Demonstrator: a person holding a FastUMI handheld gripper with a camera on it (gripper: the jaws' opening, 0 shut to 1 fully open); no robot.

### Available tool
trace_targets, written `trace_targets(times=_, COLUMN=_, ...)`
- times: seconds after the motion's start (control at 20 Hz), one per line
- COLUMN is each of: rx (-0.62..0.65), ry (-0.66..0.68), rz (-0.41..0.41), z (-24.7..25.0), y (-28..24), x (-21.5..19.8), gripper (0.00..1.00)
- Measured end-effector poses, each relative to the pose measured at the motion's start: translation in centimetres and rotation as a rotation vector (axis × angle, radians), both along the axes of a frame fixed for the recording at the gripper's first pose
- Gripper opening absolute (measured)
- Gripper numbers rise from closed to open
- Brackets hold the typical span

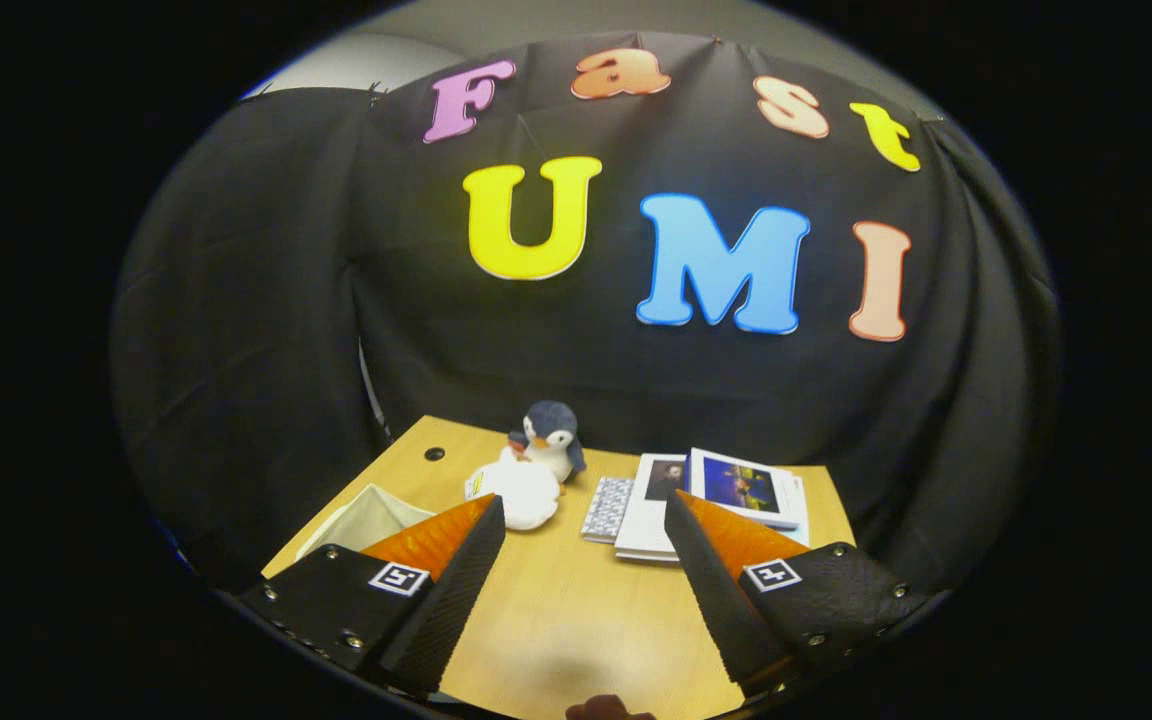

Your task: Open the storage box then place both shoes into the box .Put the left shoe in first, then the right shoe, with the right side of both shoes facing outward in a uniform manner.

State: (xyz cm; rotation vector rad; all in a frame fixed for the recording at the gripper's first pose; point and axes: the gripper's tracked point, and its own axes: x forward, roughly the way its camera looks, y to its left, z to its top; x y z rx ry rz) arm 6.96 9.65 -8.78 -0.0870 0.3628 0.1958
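A: Quick run, L to R. What's far left?

B: Pale box-like thing w/ a fabric-looking lining, the storage box [361, 512] I think. It sits at the table's left edge, partly hidden behind the left finger. Top looks open, but can't tell if there's a lid or where it is.

A: Next?

B: White shoe [519, 492], just beyond the left fingertip, lying on the wooden table [556, 600]. Looks like one shoe, maybe two bunched together; too small to say, and can't tell L from R. Plush penguin [551, 436] stands right behind it, touching or nearly so.

A: Gripper?

B: Gripper [584, 515] fingers spread wide apart, nothing between them but bare tabletop. Hovering back from everything.

A: Right side?

B: Stack of booklets [696, 495] w/ printed covers, just beyond the right fingertip. Not part of the job.

A: So shoes in the box?

B: Can't see inside it. At least one white shoe is out on the table, so the job isn't done as it lies.

A: Risks?

B: Few, imo. Penguin's so close to the shoe that a wide grab could catch it or knock it over. Shoe's soft and rounded, so a pinch on the upper might slip or twist it, and then the right side wouldn't face out. Also L/R mix-up, since order matters and they look alike from here. Box is at the table edge, so a shove could push it off.
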Motion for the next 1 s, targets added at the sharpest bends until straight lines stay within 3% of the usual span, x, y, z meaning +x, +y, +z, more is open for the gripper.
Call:
trace_targets(times=0.4, rx=0.034, ry=-0.368, rz=-0.112, z=5.6, y=-2.8, x=-2.6, gripper=0.99)
trace_targets(times=0.75, rx=0.048, ry=-0.409, rz=-0.082, z=6.0, y=-2.8, x=-2.0, gripper=0.98)
trace_targets(times=1.0, rx=0.070, ry=-0.364, rz=-0.046, z=5.0, y=-2.3, x=-1.6, gripper=0.99)
